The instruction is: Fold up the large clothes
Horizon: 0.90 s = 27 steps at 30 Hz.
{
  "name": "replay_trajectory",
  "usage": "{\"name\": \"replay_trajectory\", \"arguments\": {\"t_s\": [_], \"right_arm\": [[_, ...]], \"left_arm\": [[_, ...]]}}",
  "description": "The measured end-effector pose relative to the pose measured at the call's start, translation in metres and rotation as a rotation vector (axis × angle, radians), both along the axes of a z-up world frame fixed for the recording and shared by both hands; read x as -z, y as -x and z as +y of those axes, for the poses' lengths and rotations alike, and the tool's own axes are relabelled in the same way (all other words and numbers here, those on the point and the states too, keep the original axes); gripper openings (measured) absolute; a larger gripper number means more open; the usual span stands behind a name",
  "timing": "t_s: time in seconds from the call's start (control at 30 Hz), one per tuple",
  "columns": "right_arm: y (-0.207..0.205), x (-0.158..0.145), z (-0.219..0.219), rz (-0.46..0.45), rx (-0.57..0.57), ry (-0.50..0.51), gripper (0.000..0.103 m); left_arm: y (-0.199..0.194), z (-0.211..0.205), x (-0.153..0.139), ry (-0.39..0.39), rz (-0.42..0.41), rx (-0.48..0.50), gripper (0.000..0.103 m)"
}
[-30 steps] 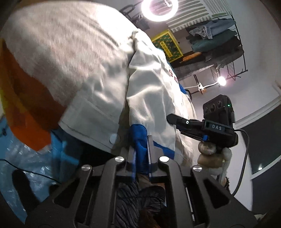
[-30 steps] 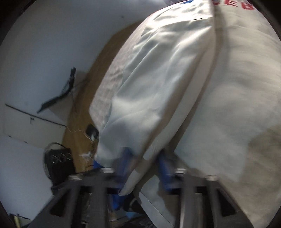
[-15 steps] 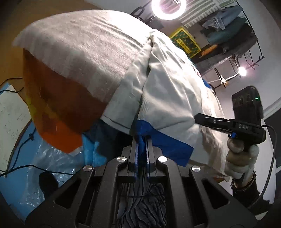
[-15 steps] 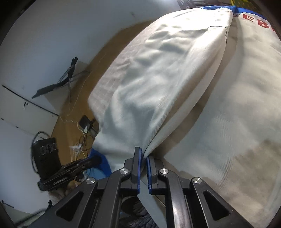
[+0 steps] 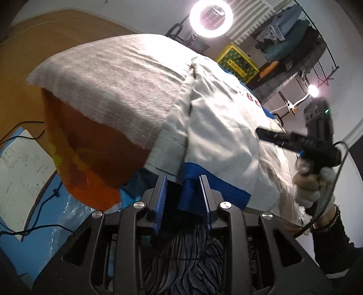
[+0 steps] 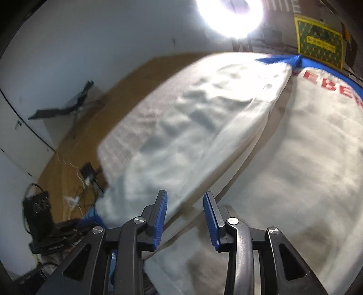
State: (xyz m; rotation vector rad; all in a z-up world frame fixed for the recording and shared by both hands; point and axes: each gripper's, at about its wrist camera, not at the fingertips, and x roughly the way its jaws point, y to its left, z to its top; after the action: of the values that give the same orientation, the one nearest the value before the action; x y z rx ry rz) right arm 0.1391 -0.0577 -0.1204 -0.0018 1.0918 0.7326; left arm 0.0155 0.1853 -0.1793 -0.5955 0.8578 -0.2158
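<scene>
White shirt [image 5: 217, 127] with red lettering [image 5: 250, 97] and blue trim, spread over the bench top, one side panel folded in over the middle so a long fold line runs toward the far edge; blue hem [image 5: 211, 181] hanging off the near edge; same shirt filling most of the right wrist view [image 6: 295, 158], folded flap [image 6: 192, 136] lying on the left half, blue collar [image 6: 288, 60] up by the far edge.

Left gripper [image 5: 183, 195] sitting right at the near edge, jaws opening, a bunched bit of blue hem between the pads but not pinched; clear gaps either side. Right gripper [image 6: 185, 215] also opening, pads apart, edge of the folded flap passing between them, no squeeze visible; a bit blurry there so hard to call any contact. Right gripper also visible from the left wrist view [image 5: 267, 136], poking over the right side of the shirt, gloved hand [image 5: 315, 181] wrapped round the handle.

Under the shirt a pale grey cover [image 5: 109, 86] draped over the bench, orange cloth [image 5: 90, 154] hanging off the near left corner. Beyond the far edge: ring light [image 5: 211, 18], yellow crate [image 5: 238, 61], rack of folded clothes [image 5: 290, 29]. Down on the floor to the left, paper sheets [image 5: 20, 177] and black cables [image 5: 45, 224].
</scene>
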Motion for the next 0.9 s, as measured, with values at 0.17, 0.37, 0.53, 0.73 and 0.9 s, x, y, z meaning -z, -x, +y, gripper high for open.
{"name": "replay_trajectory", "arguments": {"t_s": [0.17, 0.37, 0.53, 0.73, 0.9], "right_arm": [[0.003, 0.019, 0.009, -0.016, -0.021, 0.064, 0.035], [0.016, 0.005, 0.001, -0.001, -0.027, 0.003, 0.036], [0.026, -0.001, 0.0, -0.025, -0.044, 0.0, 0.037], [0.021, 0.009, 0.007, -0.004, -0.038, 0.029, 0.037], [0.02, 0.017, 0.008, 0.009, -0.031, 0.038, 0.037]], "left_arm": [[-0.005, 0.029, 0.005, 0.064, -0.061, -0.083, 0.066], [-0.036, 0.04, 0.024, 0.236, -0.048, -0.041, 0.066], [-0.044, 0.048, 0.043, 0.4, -0.045, -0.073, 0.066], [-0.044, 0.032, 0.034, 0.371, -0.055, 0.034, 0.053], [-0.031, 0.032, 0.012, 0.366, -0.108, 0.064, 0.039]]}}
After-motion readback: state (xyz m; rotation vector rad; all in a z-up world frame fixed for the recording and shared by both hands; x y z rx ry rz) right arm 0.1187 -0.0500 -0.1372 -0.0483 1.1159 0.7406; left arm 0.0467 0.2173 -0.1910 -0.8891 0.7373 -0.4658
